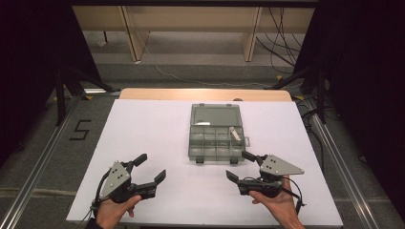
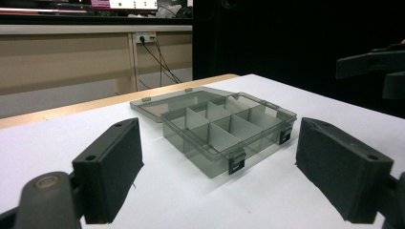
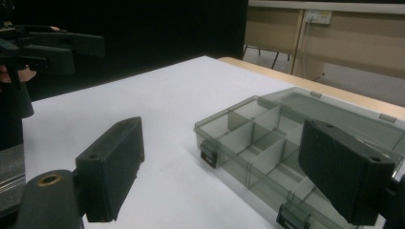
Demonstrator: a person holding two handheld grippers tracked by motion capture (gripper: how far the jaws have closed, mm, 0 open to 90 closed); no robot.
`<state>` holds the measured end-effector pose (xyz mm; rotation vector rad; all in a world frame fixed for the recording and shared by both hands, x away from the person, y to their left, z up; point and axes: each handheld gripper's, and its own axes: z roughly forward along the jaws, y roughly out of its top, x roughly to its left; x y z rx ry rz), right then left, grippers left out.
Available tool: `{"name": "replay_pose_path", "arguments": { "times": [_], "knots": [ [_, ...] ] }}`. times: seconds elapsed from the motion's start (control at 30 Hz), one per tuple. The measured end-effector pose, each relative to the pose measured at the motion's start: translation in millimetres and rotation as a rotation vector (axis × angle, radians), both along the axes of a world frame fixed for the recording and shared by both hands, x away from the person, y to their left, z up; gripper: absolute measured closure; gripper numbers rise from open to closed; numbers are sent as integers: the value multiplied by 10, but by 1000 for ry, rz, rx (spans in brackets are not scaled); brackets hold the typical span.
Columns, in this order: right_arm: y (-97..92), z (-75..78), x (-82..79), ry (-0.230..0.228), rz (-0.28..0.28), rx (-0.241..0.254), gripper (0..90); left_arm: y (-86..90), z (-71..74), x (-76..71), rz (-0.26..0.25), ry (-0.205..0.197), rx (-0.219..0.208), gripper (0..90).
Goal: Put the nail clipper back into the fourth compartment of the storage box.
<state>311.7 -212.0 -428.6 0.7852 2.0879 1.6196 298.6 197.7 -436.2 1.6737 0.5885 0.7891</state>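
We see a white table top (image 1: 157,143) w/ a clear grey compartment box (image 1: 216,138) sitting mid-table, slightly right of centre. Lid (image 1: 215,115) is open, laid back flat on the far side. Tray part is split by dividers into a grid of small compartments. One small white cylinder-ish piece (image 1: 235,133) lies in a right-hand compartment, far row; we can't tell what it is. Two dark latches on the near edge of the box, hanging open.

Left gripper (image 1: 148,168) is at the near-left of the table, held in a hand (image 1: 113,211) coming in from the bottom. Jaws spread wide, nothing between them, pointing toward the box but well apart from it. In the left gripper view both black pads (image 2: 112,167) frame the box from a distance, w/ bare table between.

Right gripper (image 1: 240,165) is near-right, in the other hand (image 1: 279,205). Jaws also wide open, empty. Its far jaw tip is just beside the box's near-right corner; we can't tell if it touches. In the right gripper view one pad overlaps the box's near side, the other is over bare table.

Bkgd: wooden desk legs, cables on the floor, a "5" marked on the floor at left (image 1: 80,130).
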Motion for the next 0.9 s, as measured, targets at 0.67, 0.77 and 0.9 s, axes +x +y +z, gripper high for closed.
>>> {"name": "replay_pose_path", "arguments": {
  "times": [0.67,0.77,0.9],
  "knots": [
    [-64,-52,-118,1,-7,-1,163,-27,0,-8,-5,-2,-3,154],
    [-61,-59,-111,-1,-18,-4,162,-25,0,-7,-4,-2,-3,154],
    [-57,-62,-105,-13,-15,-4,162,-33,-2,-5,-6,0,-2,154]
  ]
}}
